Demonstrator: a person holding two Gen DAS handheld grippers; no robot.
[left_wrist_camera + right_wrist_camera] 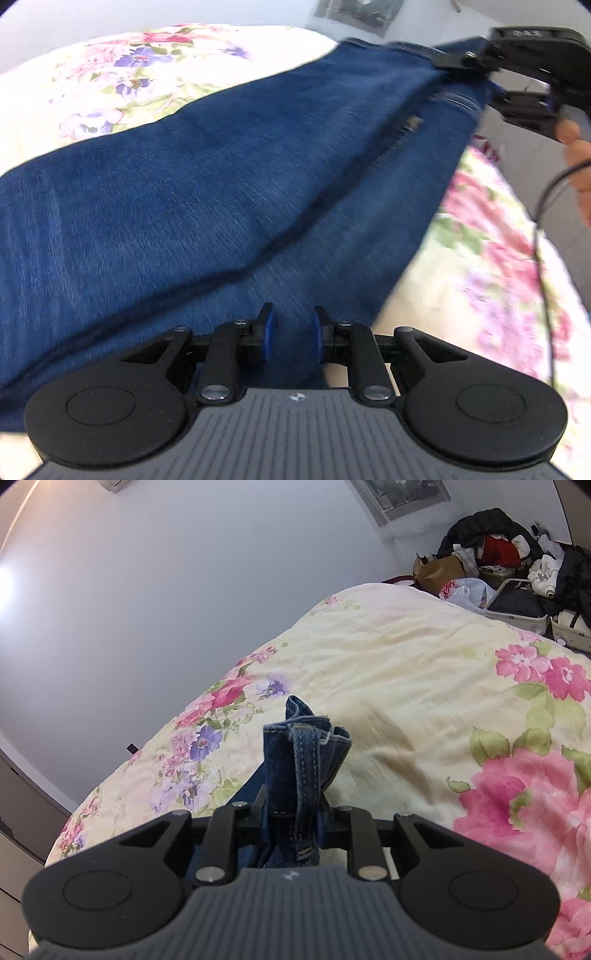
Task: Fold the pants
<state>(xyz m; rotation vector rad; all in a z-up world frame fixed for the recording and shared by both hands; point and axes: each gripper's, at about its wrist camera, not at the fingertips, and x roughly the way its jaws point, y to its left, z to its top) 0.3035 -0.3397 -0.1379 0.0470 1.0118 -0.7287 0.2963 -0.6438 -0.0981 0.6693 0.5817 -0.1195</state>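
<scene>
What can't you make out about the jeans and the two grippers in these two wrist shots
- Jeans, left wrist view: motion blur smears seams; the lower part is hidden behind the left gripper.
- Left gripper's hold: fabric lies between the pads, but pad contact is unclear.
- Jeans' full length: right wrist view shows only the bunched waistband clamped in the right gripper.

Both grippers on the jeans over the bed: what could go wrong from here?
1. The right gripper clamps a bunched, thick wad of waistband on the dark blue denim jeans; it may slip out under pull.
2. The left gripper has denim between its blue pads, but the blurred view leaves the grip unclear; that end may drop.
3. The jeans drape over the floral quilt, so dragging could rumple the fold.
</scene>
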